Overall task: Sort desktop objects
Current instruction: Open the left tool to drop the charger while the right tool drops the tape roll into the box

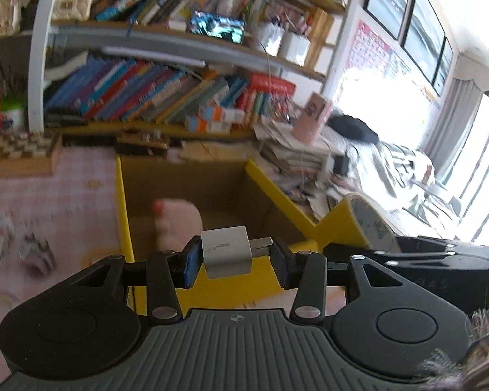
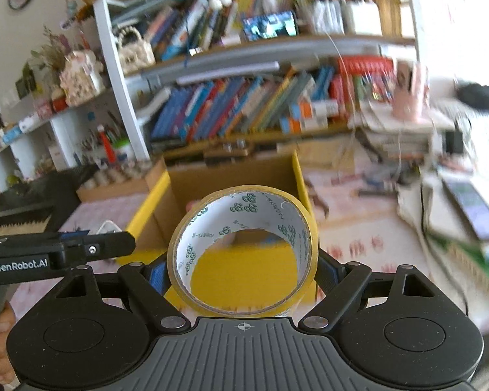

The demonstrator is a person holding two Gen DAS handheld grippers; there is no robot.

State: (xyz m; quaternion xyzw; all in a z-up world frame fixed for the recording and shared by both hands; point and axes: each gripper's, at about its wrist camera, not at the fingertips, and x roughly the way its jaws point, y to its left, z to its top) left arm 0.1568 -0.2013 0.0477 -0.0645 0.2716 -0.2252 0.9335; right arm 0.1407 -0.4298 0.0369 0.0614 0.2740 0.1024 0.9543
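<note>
Release over the open yellow-rimmed cardboard box [image 1: 212, 189] looked like the step in hand for the left gripper [image 1: 234, 255], which pinched a small white cube-shaped plastic charger plug [image 1: 226, 251] crosswise, its metal prongs pointing right against one pad; it would go best with the plug carried a little farther past the near yellow wall, so that it falls inside rather than onto the rim, and clear of the soft pink plush toy [image 1: 176, 220] already lying on the box floor. At the right edge of that view a wide roll of yellowish-brown packing tape [image 1: 365, 224] hung beside the box's near right corner. From the right wrist, the right gripper [image 2: 241, 270] clamped that roll [image 2: 244, 247] by its outer sides, the printed white core facing the camera and the box [image 2: 231, 176] lying just beyond it; letting go only once the roll is over the opening, and after the left gripper [image 2: 107, 247] has room, seemed wise. Motion blur softened the bookshelves behind.
</note>
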